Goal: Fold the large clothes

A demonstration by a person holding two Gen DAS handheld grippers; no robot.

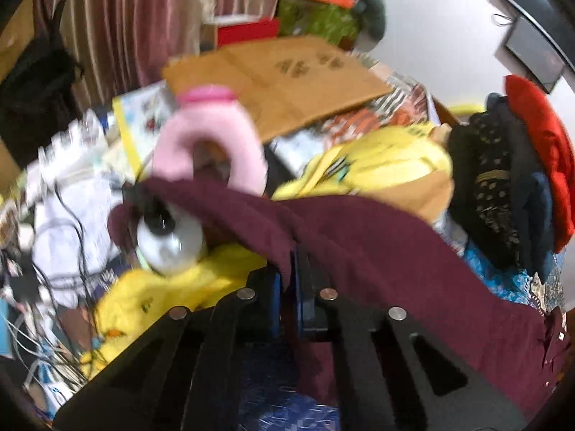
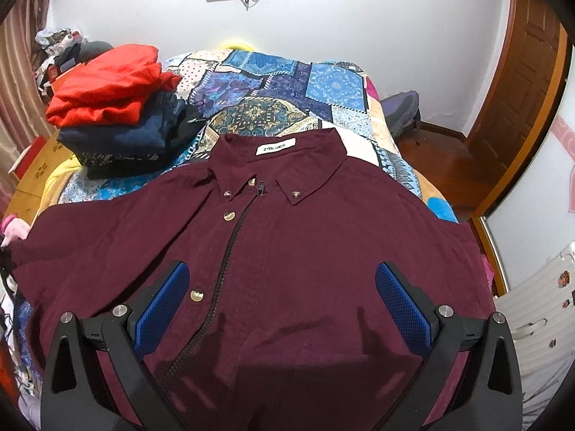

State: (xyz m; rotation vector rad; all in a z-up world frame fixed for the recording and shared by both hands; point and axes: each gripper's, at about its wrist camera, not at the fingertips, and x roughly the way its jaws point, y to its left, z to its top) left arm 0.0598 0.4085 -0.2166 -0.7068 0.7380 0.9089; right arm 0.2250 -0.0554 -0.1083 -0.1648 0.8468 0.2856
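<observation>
A maroon button-up shirt [image 2: 287, 251] with a black zip and gold snaps lies front-up on the patchwork bedspread [image 2: 287, 82], its collar toward the wall. My right gripper [image 2: 282, 269] hovers open over the shirt's chest, its blue pads [image 2: 402, 298] wide apart with only flat cloth under them. In the blurred left wrist view, the shirt's [image 1: 359, 244] edge drapes over my left gripper [image 1: 290, 280], and a fold of the cloth is pinched between the shut blue pads. The far end of that fold hangs over the clutter beside the bed.
Folded red, navy and black clothes [image 2: 115, 107] are stacked at the bed's left. Beside the bed lie a pink neck pillow [image 1: 212, 143], yellow cloth [image 1: 377, 165], a white bottle [image 1: 169, 244], cardboard [image 1: 280, 82] and cables [image 1: 64, 251]. A wooden door [image 2: 521, 107] and a white suitcase [image 2: 539, 323] stand on the right.
</observation>
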